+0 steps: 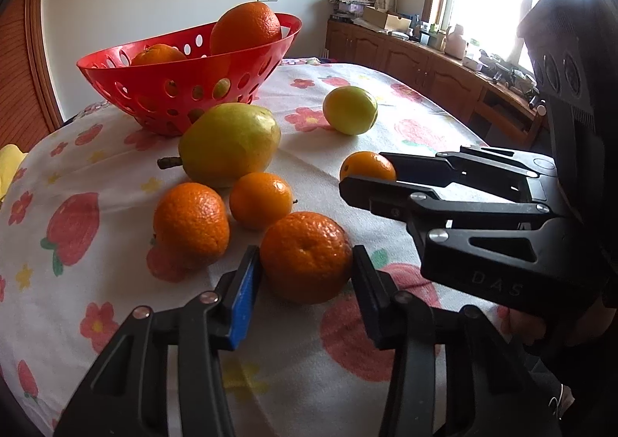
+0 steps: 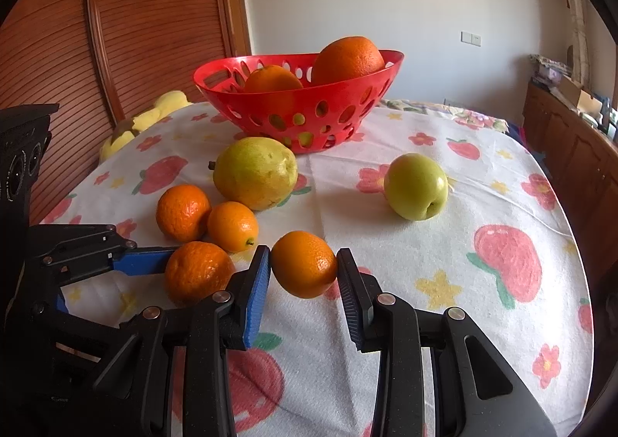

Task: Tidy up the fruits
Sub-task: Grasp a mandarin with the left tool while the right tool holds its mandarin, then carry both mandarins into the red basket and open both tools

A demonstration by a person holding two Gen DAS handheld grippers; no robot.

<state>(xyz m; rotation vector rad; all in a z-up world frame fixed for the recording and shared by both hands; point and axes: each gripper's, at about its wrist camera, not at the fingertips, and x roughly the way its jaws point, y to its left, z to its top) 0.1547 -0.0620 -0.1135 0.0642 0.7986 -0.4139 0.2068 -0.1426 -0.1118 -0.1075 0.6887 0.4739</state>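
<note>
Each gripper, left [image 1: 305, 274] and right [image 2: 303, 271], clamped around its own mandarin [image 1: 305, 255] on the tablecloth [image 2: 425, 244]

Left wrist view close over table [image 1: 347, 379] facing basket [image 1: 185, 89], right wrist view alongside, both sharing fruit cluster.

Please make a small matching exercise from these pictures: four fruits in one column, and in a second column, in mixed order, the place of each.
Column 1
1. Large round orange
2. Yellow-green pear
3. Wrinkled mandarin
4. Smooth small orange

Column 2
A. between the left gripper pads
B. inside the red perforated plastic basket
C. between the right gripper pads
D. lying on the flowered tablecloth, just in front of the basket

Pairs: 1-B, 2-D, 3-A, 4-C
</note>
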